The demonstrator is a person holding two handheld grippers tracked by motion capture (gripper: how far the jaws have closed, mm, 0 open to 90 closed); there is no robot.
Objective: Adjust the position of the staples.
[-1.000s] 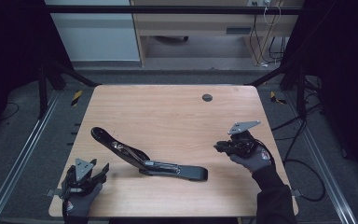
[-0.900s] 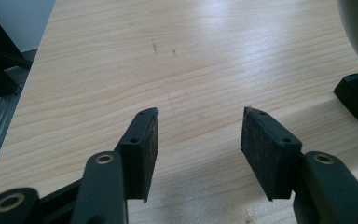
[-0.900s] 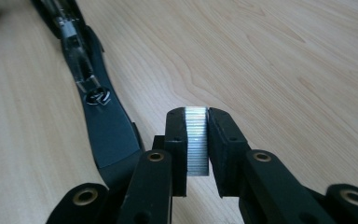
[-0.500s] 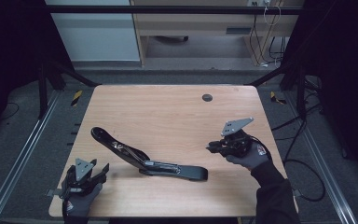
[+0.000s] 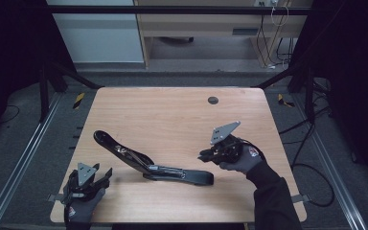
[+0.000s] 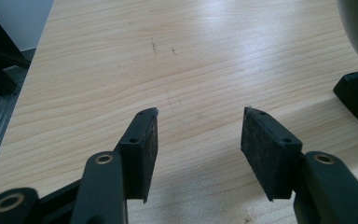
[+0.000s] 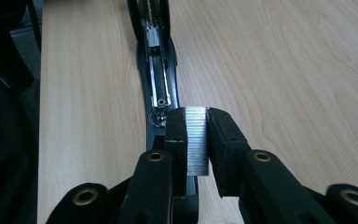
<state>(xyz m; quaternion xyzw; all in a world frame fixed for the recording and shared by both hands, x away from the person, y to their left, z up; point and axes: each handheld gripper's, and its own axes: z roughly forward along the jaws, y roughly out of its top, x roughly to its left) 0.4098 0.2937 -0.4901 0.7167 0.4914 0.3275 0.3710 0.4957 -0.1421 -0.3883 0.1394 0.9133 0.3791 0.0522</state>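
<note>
Silvery, finely ribbed metal marks the strip of staples [image 7: 196, 140], which is clamped upright between the two black pads of the right gripper [image 7: 196, 122]; in the right gripper view it is seen pressed on both flat sides, its top edge level with the pad tips. Directly beyond it, at twelve o'clock in that view, the opened black stapler [image 7: 156, 70] is laid along the table, its bright metal channel exposed and running away from the jaws. In the high view the stapler [image 5: 148, 163] is found lying in the nearer half of the wooden table [image 5: 172, 115], its lid swung up toward ten o'clock and its base stretched toward four o'clock. The right gripper [image 5: 206, 155] is held just off the base's end, at roughly two o'clock from it, pointed toward nine o'clock, with the grey three-cornered plate raised above it and a gloved hand [image 5: 242, 158] wrapped around its body. The left gripper [image 5: 106, 173] is rested near the table's front left corner, at about eight o'clock from the stapler. In the left gripper view its jaws are spread wide over bare wood, with nothing between the pads [image 6: 142, 144]. A small dark round disc [image 5: 213, 100] is set in the tabletop toward the far edge, at one o'clock from the stapler.
</note>
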